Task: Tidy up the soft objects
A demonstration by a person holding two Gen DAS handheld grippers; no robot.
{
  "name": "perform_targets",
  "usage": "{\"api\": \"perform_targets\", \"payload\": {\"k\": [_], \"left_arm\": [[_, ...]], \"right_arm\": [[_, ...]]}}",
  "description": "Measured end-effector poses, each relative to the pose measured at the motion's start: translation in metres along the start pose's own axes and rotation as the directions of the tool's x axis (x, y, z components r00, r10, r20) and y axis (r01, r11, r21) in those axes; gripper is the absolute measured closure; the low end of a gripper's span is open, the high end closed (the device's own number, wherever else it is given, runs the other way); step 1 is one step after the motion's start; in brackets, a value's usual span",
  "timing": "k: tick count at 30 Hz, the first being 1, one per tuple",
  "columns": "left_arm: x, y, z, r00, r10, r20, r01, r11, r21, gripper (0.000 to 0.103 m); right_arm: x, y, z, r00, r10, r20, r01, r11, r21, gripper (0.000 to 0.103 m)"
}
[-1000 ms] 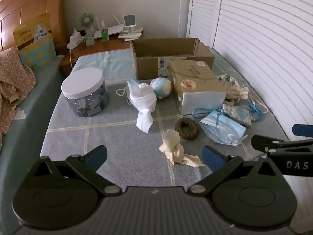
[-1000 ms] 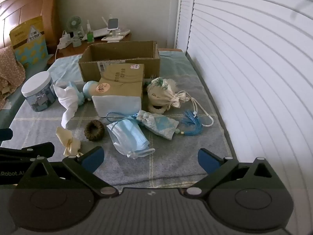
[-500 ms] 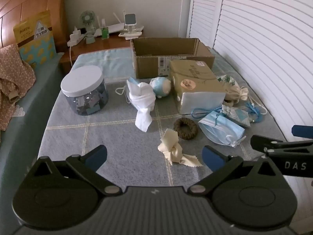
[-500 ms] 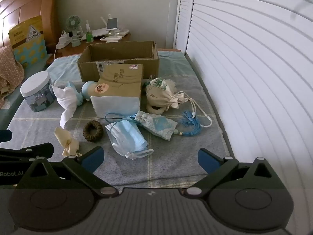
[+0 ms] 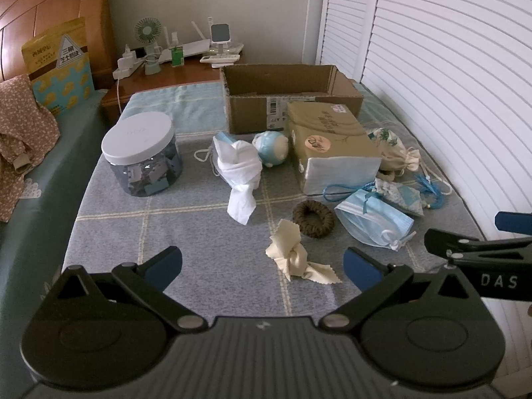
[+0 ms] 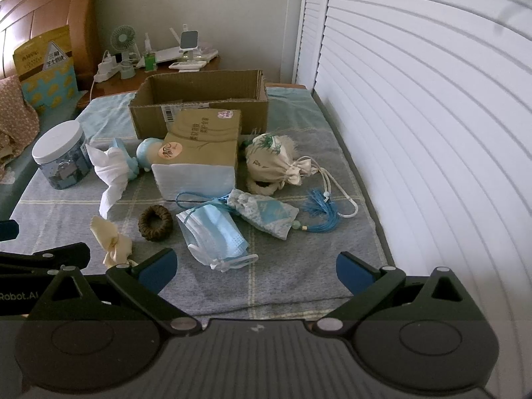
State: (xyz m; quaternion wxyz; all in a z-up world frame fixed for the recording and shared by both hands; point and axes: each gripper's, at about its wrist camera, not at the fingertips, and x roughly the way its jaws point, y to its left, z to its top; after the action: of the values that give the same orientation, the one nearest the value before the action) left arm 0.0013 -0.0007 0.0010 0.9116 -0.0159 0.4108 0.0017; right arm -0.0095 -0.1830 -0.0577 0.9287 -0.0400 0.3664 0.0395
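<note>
Both tools hang over the near edge of the grey blanket (image 5: 109, 206), and nothing is gripped: the left gripper (image 5: 262, 262) has its tongs spread wide apart over bare blanket, and the right gripper (image 6: 254, 266) is just as wide and empty. The soft things all lie out loose. A cream cloth (image 5: 294, 259) sits nearest the left tool, a brown scrunchie (image 5: 314, 217) just beyond it, a blue mask (image 6: 212, 234) just ahead of the right tool, a patterned pouch (image 6: 266, 212) with a blue tassel (image 6: 321, 211) to its right, a drawstring bag (image 6: 276, 159) farther off, a white cloth (image 5: 241, 173) left of centre. The open carton (image 6: 199, 113) stands at the far side, with a closed box (image 6: 202, 146) touching its front. By my reading this is the approach to a first pick. The mask looks the easiest: lower the right tool over its bunched middle, close, lift clear of its ear loops, then carry it over the closed box, presumably into the carton
</note>
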Motion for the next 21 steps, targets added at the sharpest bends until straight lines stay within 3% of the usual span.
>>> {"api": "perform_targets", "payload": {"k": [21], "left_arm": [[-0.0003,-0.0044,0.0010,1.000,-0.014,0.001,0.014,1.000,0.010,0.001]], "right_arm": [[-0.0007,-0.0003,-0.0001,1.000,-0.006,0.002,0.006,1.000,-0.003,0.000]]}}
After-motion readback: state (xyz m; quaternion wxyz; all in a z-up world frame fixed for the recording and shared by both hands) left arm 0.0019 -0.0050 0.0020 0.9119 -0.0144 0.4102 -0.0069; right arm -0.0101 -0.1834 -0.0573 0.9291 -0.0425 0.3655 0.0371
